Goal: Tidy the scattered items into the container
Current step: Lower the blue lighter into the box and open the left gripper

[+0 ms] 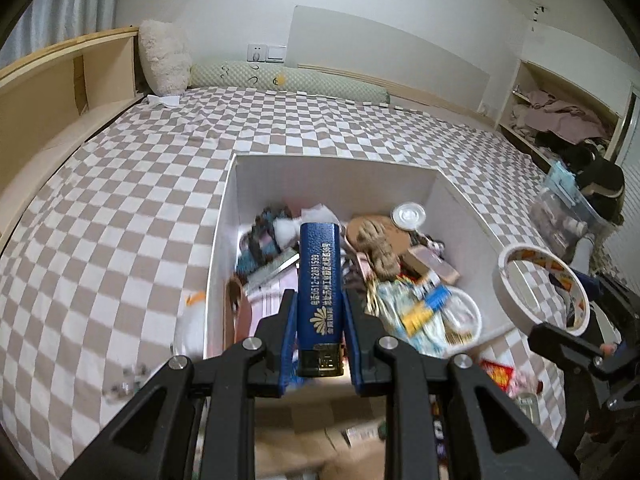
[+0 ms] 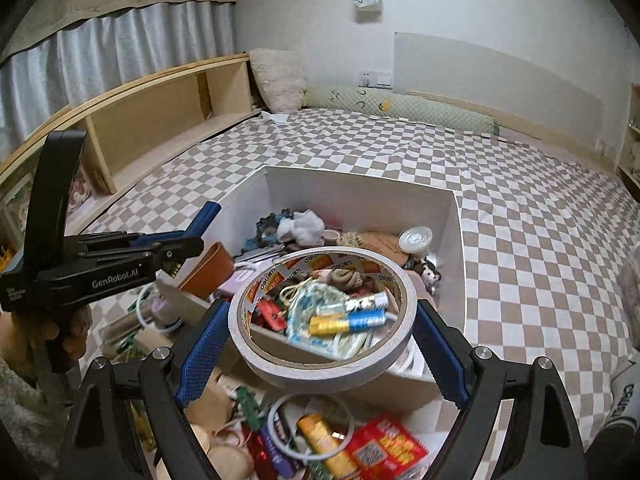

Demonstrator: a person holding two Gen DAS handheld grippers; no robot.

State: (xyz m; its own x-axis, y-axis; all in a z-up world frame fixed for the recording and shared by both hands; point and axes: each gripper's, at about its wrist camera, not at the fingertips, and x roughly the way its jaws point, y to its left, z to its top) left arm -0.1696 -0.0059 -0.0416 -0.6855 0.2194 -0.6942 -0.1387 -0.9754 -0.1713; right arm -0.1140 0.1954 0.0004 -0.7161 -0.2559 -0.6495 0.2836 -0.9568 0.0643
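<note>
My left gripper (image 1: 319,300) is shut on a blue lighter (image 1: 320,280) with gold print, held upright over the near part of the white box (image 1: 336,172). The box holds several small items, among them batteries (image 2: 348,322) and a round lid (image 1: 408,215). My right gripper (image 2: 322,316) is shut on a roll of white tape (image 2: 320,356), held flat above the box's near edge (image 2: 304,354). The tape also shows in the left wrist view (image 1: 540,288), with the right gripper (image 1: 580,340) at the right. The left gripper shows in the right wrist view (image 2: 200,220).
The box sits on a bed with a checkered sheet (image 1: 120,220). Scattered items lie in front of the box: a red packet (image 2: 384,444), a yellow tube (image 2: 324,440), a white ring (image 2: 310,426). A clear bin (image 1: 568,212) stands at the right. A wooden shelf (image 2: 160,120) runs along the left.
</note>
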